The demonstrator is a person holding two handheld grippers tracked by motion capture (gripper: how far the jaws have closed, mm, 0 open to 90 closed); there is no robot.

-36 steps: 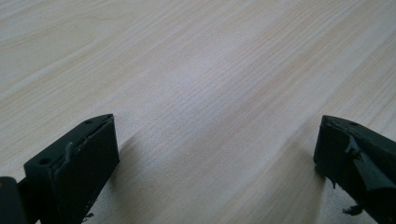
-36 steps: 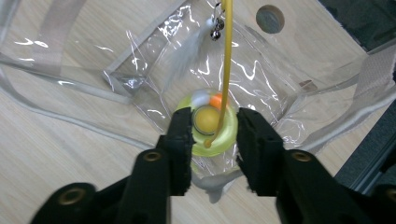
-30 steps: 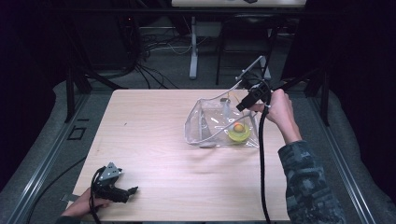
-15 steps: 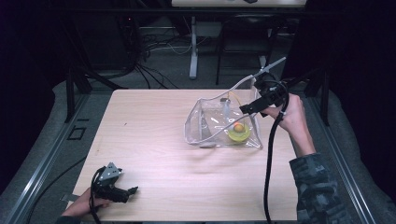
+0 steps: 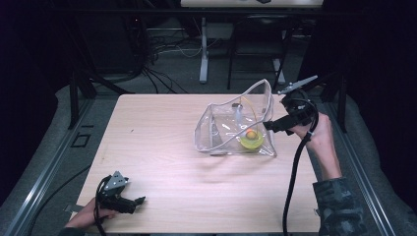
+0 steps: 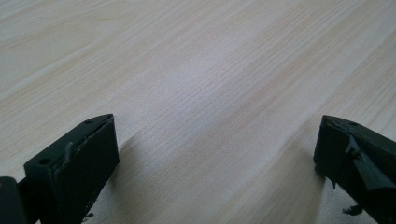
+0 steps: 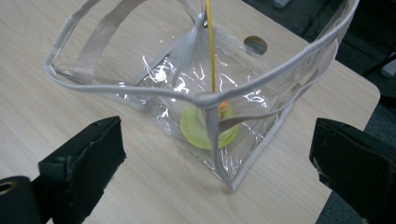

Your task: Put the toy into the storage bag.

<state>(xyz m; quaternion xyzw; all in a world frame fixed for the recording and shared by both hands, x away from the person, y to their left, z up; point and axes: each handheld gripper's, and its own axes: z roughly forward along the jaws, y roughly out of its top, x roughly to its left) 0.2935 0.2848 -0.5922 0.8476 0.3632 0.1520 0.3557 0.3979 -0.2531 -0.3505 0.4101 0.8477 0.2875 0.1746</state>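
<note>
The left hand [image 5: 86, 216] is cut off by the high view's bottom edge. The orange thing [image 5: 251, 133] inside the bag [image 5: 216, 132] is too small to be identified.

Table layout: bag right of centre, grippers at opposite corners.

A table [image 5: 162, 147] carries a bag [image 5: 235, 129] standing open right of centre, toward the far edge. Inside it, on the bottom, lies a disc [image 5: 250, 142] with a ball [image 5: 251, 133] on top. The right gripper [image 5: 275, 124] sits just beside the bag's right side, above the table's right edge. The left gripper [image 5: 135, 202] lies at the near left corner, well apart from the bag, over bare tabletop.
</note>
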